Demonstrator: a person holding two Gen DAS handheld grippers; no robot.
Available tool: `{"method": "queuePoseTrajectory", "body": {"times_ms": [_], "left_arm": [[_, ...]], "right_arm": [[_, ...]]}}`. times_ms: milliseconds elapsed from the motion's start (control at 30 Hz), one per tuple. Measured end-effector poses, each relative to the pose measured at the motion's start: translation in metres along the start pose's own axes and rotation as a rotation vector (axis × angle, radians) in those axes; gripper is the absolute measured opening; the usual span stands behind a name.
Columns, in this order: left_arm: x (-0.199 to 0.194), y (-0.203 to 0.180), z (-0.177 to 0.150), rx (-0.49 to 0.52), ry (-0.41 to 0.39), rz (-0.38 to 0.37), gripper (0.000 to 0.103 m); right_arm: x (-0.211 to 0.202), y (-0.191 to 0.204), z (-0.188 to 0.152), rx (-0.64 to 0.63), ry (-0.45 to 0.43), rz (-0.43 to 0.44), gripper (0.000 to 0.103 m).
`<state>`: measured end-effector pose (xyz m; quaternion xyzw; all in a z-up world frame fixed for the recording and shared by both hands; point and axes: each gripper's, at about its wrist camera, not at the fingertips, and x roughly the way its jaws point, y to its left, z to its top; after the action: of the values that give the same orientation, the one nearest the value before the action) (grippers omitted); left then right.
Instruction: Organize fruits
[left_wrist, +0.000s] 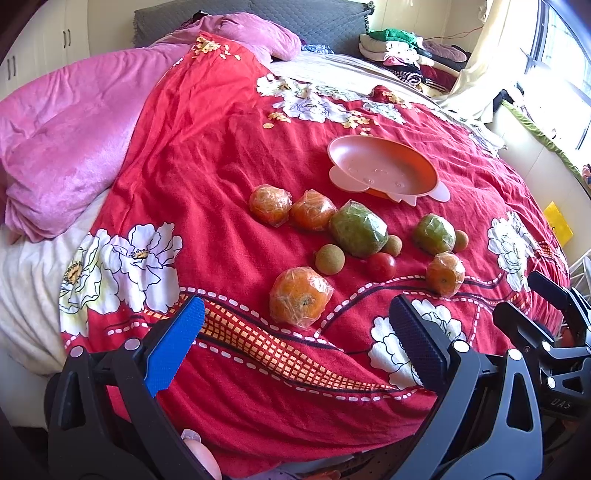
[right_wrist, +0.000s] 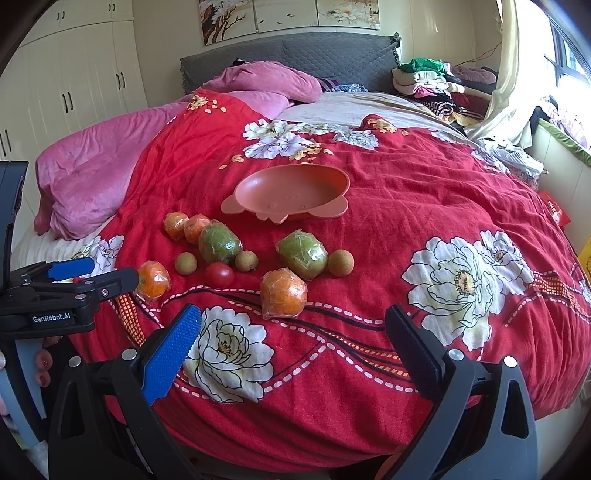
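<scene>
I hold my left gripper (left_wrist: 295, 343) and right gripper (right_wrist: 293, 349) spread wide and empty above the near edge of the bed (right_wrist: 461, 192), because nothing is picked yet. The pink bowl (right_wrist: 291, 192) sits bare toward the middle of the red cover, probably the place meant for the fruit. The fruits lie loose between bowl and near edge. A wrapped orange (left_wrist: 300, 296) lies nearest my left tool, another orange (right_wrist: 283, 293) nearest my right.
</scene>
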<state>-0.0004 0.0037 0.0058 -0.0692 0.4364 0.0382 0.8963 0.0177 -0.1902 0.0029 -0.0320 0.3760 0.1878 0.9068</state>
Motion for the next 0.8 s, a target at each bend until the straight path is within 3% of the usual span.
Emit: {"method": "queuePoseTrajectory", "body": {"times_ms": [533,800], "left_arm": [[0.027,0.024,-0.001,-0.042,0.058,-0.003,0.094],[0.039,0.021,-0.003,0.0,0.088,-0.027,0.094]], "right_arm": [[0.031,0.003,0.002,-0.005,0.059,0.005,0.099],[0.054,-0.004,0.005,0.007,0.101,0.01,0.099]]}}
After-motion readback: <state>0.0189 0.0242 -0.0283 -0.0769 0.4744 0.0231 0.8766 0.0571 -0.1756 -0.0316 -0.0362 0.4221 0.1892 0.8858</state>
